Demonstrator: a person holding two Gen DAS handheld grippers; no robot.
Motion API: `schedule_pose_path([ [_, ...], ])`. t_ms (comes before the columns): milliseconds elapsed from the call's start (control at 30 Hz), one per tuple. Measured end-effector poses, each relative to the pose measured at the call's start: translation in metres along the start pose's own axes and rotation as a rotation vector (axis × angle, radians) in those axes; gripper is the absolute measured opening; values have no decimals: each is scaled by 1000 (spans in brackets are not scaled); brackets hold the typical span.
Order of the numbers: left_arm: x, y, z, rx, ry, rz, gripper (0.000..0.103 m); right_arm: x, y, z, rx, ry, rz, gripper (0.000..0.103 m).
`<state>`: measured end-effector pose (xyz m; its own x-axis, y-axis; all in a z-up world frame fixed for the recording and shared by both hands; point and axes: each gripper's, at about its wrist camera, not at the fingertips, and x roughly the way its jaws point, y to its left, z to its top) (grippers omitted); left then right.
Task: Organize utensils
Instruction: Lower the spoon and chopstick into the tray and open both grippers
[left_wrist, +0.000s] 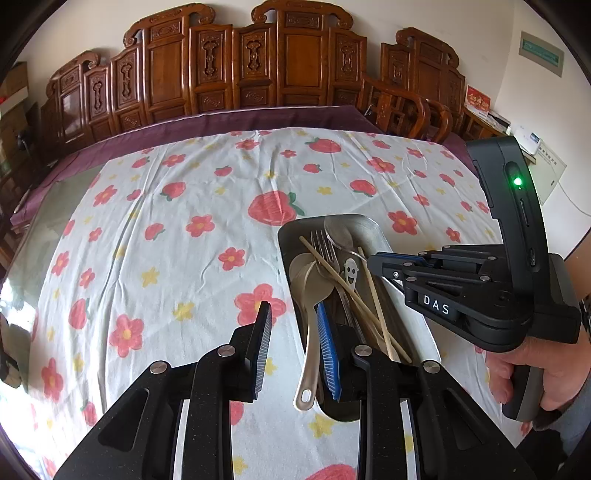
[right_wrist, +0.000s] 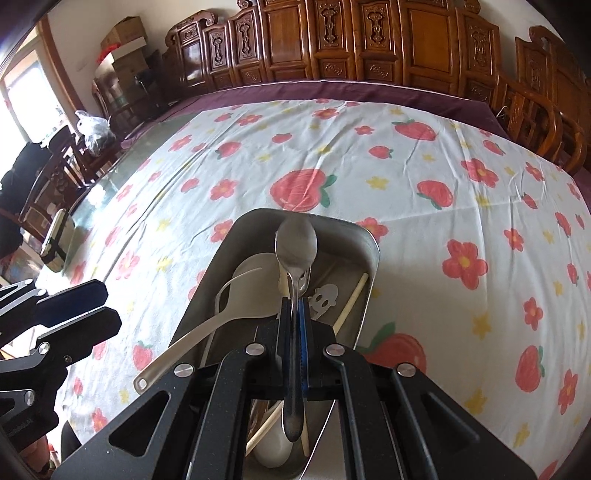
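A steel tray (left_wrist: 373, 230) on the flowered cloth holds a fork (left_wrist: 325, 245), wooden chopsticks (left_wrist: 376, 306), a smiley-faced utensil (left_wrist: 349, 271) and a large steel spoon (left_wrist: 310, 288). That spoon's handle juts over the tray's near rim, between the fingers of my left gripper (left_wrist: 293, 310). The pads stand apart and do not press it. My right gripper (right_wrist: 293, 301) is shut on the handle of a steel spoon (right_wrist: 296, 242), whose bowl hangs over the tray's far end (right_wrist: 371, 240). The left wrist view shows the right gripper (left_wrist: 371, 258) above the tray's right side.
A white tablecloth (left_wrist: 184, 229) with red flowers and strawberries covers the table. A carved wooden screen (left_wrist: 240, 66) and chairs (left_wrist: 410, 110) stand behind it. A dark phone-like object (right_wrist: 55, 236) lies at the table's left edge. A person's hand (left_wrist: 535, 373) grips the right handle.
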<state>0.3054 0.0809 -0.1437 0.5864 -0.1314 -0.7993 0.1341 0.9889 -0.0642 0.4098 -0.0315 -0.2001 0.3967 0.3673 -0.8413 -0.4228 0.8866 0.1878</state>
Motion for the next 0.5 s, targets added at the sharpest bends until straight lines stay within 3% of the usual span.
schedule_pose_path([
  [500, -3, 0, -1, -2, -6, 5, 24, -12, 4, -1, 8, -32, 35, 4],
])
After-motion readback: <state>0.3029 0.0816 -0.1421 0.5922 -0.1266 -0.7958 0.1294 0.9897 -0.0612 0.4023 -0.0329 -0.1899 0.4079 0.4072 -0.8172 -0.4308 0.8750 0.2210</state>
